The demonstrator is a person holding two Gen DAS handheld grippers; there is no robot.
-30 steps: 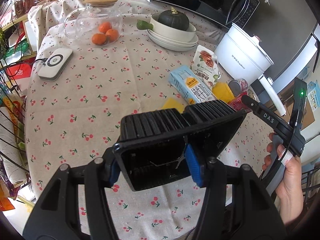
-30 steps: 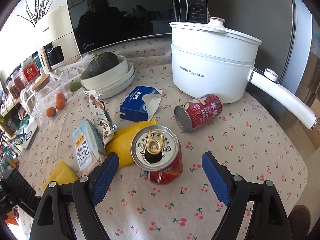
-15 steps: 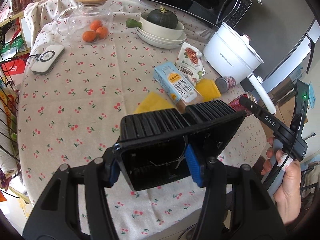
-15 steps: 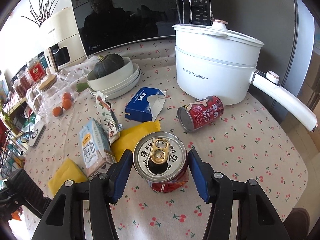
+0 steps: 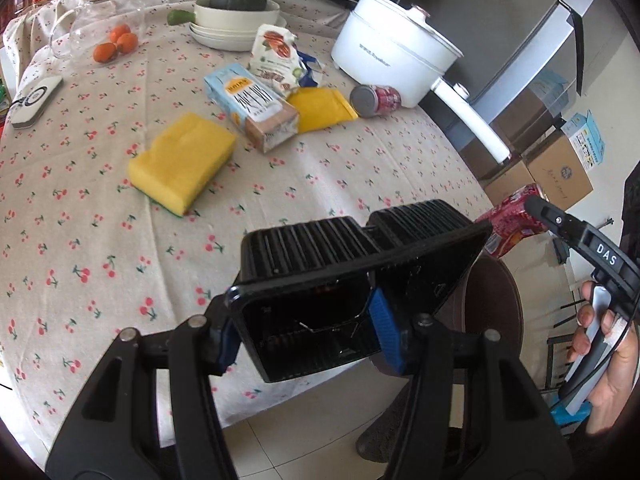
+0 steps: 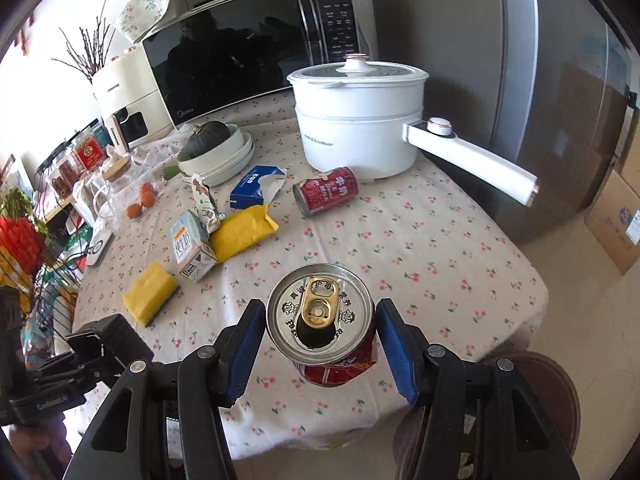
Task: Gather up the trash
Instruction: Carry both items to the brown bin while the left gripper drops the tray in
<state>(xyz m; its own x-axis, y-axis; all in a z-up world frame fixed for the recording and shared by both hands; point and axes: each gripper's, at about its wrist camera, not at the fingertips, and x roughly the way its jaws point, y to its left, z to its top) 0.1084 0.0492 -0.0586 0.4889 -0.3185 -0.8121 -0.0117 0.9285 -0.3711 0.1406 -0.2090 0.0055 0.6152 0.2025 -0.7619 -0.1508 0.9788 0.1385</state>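
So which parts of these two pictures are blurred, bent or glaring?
Left wrist view: straight fridge edges bow outward, corners go black, tablecloth slightly smeared. Right wrist view: microwave door mirrors the room, window side washes out white, held can stays sharp.

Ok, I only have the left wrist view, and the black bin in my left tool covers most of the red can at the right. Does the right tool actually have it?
Observer: Yes. The right tool has just been closing, and its blue pads now press on both sides of the red can, which is held upright.
Operator: Is it sealed or already opened?
Observer: Opened. The gold tab lies flat on the lid and a dark drinking hole shows just below it.
Operator: Any damage to the body?
Observer: The red wall is crumpled low down, towards the right pad.
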